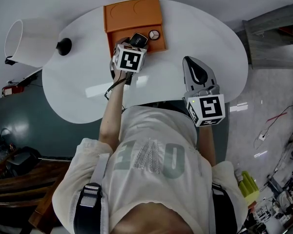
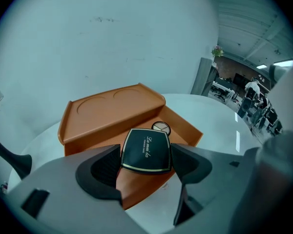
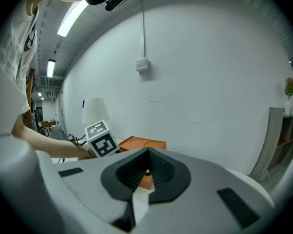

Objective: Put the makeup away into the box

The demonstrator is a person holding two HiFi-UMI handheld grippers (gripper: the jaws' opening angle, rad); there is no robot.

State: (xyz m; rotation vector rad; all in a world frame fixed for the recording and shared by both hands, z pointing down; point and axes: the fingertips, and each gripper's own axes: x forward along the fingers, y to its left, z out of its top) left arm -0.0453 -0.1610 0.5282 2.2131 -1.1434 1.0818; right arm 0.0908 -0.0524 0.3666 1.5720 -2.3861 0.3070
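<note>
An orange box [image 1: 116,36] stands open on the white table, its lid [image 1: 133,12] lying back toward the wall. A small round compact [image 1: 154,34] lies in the box [image 2: 185,130], also visible as a round compact [image 2: 161,127] in the left gripper view. My left gripper [image 1: 136,41] hovers over the box, shut on a black square compact [image 2: 146,150] with gold trim and lettering. My right gripper [image 1: 189,61] is off to the right above the table, jaws closed together with nothing between them [image 3: 147,168].
A table lamp with a white shade [image 1: 22,43] and black base [image 1: 64,46] stands at the left of the oval table [image 1: 200,28]. The table's front edge runs close to the person's body. A grey shelf [image 1: 273,30] stands at the right.
</note>
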